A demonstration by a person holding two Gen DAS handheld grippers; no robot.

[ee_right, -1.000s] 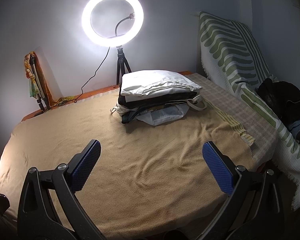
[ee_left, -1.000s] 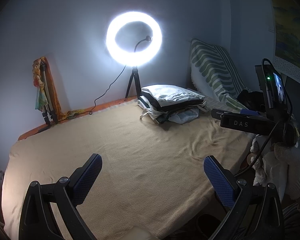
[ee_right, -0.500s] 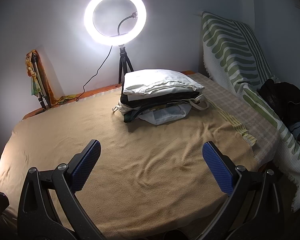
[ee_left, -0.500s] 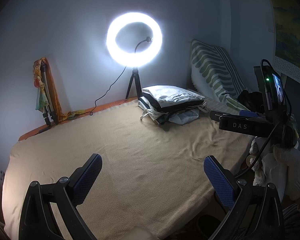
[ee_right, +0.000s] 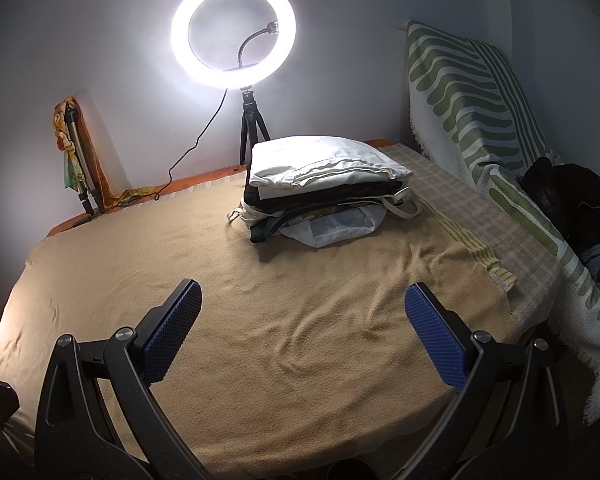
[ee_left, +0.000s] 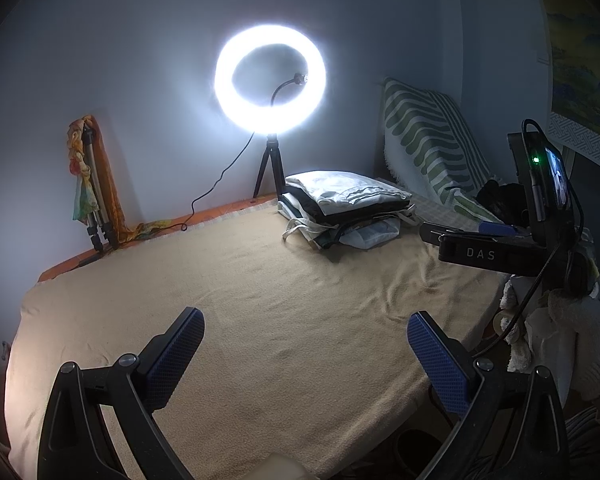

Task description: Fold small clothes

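Clothes stack (ee_right: 324, 192) is located at the far side of the tan-blanketed bed (ee_right: 260, 304), before the ring light (ee_right: 233, 32).
Left gripper (ee_left: 304, 356) and right gripper (ee_right: 302, 332) are held above the blanket, jaws spread wide, nothing grasped.

White letters "DAS" stand on the black bar-shaped gripper body (ee_left: 486, 254), beyond the left gripper's right-hand finger. No other writing is legible.
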